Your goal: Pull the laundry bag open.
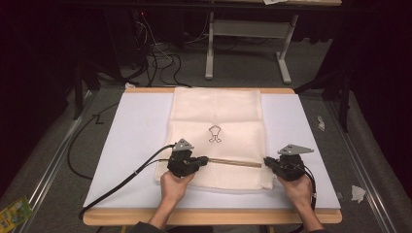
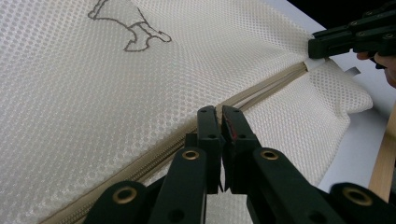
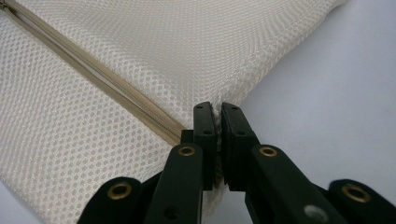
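A cream mesh bag (image 1: 216, 111) lies flat on the white board (image 1: 131, 141), with a small outline figure (image 1: 215, 133) printed at its middle. A tan zipper (image 1: 235, 163) runs across it near the front edge. My left gripper (image 1: 205, 158) is shut on the zipper (image 2: 261, 91), its tips (image 2: 218, 112) pinched on the zipper line; the pull itself is hidden between the jaws. My right gripper (image 1: 266, 160) is shut on the bag's right edge, where the zipper (image 3: 93, 70) ends (image 3: 217, 108). The left gripper view shows the right gripper (image 2: 310, 49) holding that corner.
The board rests on a wooden table whose front edge (image 1: 209, 217) is close to the person. Black cables (image 1: 116, 182) trail off to the left. On the floor are a green packet (image 1: 14, 211) and paper scraps (image 1: 358, 193). A metal table frame (image 1: 248, 29) stands behind.
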Demonstrator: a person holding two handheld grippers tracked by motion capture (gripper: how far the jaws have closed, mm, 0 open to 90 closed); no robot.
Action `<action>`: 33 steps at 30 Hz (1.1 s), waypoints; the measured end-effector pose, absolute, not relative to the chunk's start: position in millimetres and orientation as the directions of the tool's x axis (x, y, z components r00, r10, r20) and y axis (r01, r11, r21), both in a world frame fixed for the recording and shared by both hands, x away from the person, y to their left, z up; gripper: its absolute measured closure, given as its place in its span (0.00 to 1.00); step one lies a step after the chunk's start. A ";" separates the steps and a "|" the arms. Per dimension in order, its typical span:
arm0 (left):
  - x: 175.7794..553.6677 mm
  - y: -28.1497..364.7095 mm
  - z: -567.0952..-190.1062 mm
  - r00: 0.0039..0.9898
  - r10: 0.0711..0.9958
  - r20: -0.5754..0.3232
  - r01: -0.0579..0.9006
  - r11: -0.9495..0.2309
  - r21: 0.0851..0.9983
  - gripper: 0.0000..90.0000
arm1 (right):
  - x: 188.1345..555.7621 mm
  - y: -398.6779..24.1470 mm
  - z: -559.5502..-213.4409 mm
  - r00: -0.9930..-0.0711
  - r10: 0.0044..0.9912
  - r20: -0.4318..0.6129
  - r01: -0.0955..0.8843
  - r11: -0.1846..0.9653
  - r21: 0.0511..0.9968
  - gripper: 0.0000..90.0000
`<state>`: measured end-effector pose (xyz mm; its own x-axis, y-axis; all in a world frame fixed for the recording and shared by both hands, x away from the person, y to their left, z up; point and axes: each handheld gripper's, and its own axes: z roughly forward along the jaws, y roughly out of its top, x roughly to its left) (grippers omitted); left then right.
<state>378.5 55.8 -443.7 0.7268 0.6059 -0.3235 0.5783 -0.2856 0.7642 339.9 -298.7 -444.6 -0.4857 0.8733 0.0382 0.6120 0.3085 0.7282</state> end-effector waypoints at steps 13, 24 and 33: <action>378.7 62.1 -444.9 0.722 0.610 -0.327 0.582 -0.280 0.763 0.97 | 340.3 -299.7 -443.4 -0.484 0.874 0.038 0.610 0.306 0.731 0.97; 379.7 76.0 -445.4 0.706 0.626 -0.331 0.591 -0.263 0.763 0.97 | 340.9 -300.0 -443.7 -0.480 0.876 0.042 0.615 0.302 0.728 0.97; 379.4 85.2 -446.9 0.700 0.638 -0.320 0.588 -0.261 0.766 0.97 | 340.9 -299.7 -444.7 -0.473 0.880 0.044 0.618 0.296 0.728 0.97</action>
